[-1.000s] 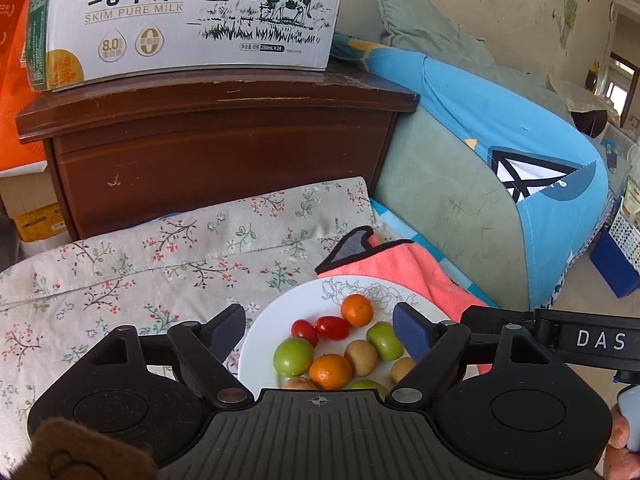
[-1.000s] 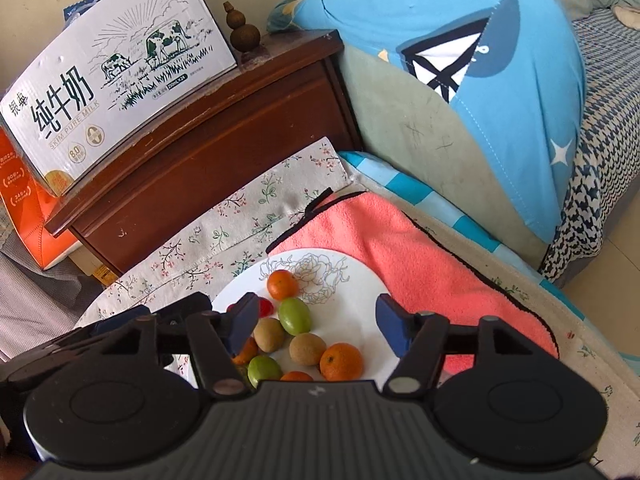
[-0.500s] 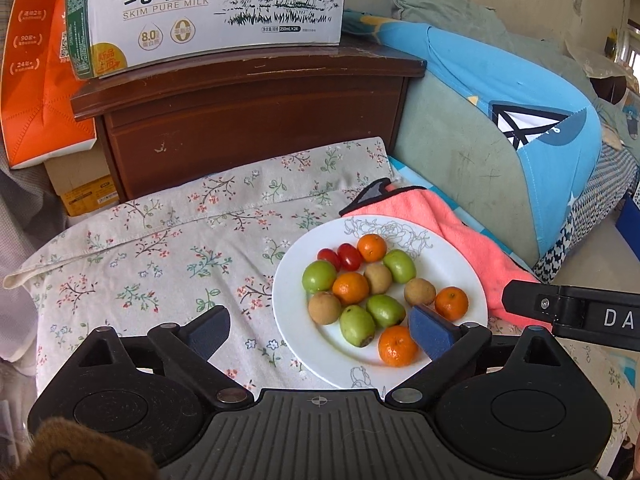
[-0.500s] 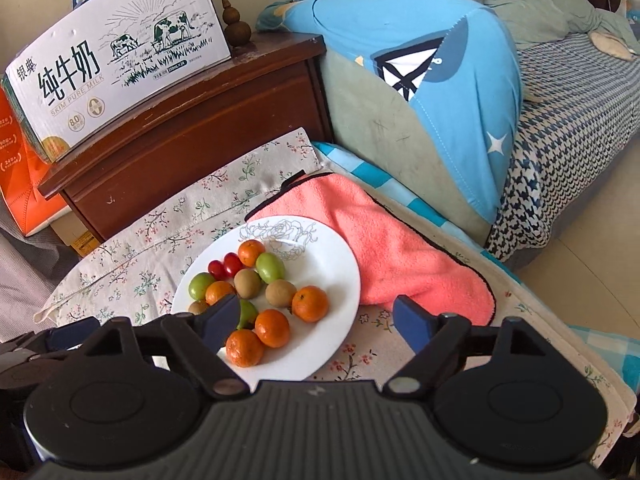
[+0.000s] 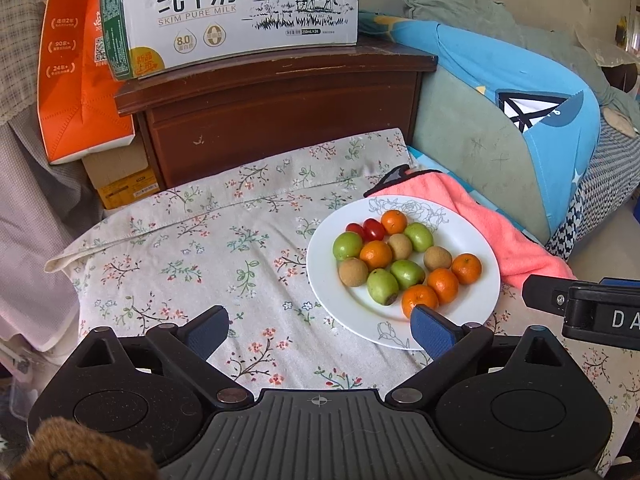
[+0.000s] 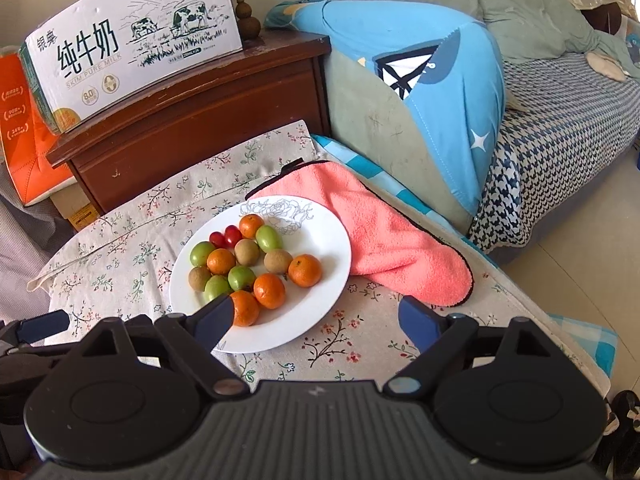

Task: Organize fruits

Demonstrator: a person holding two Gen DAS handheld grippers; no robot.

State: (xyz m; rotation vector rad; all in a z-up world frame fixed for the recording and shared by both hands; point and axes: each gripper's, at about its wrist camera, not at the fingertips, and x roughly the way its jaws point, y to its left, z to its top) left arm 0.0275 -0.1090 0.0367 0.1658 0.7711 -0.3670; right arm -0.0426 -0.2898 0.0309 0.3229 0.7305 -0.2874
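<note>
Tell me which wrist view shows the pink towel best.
Right wrist: the pink towel lies nearly whole beside the white plate, dark trim visible round its edge. Left wrist catches only a strip behind the plate, cut off by the other gripper.

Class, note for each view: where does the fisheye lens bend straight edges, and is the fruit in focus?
Left wrist view: the dark wooden cabinet top bows; fruit on the white floral-rimmed plate is sharp. Right wrist view: the white milk carton leans and curves; fruit equally crisp.
</note>
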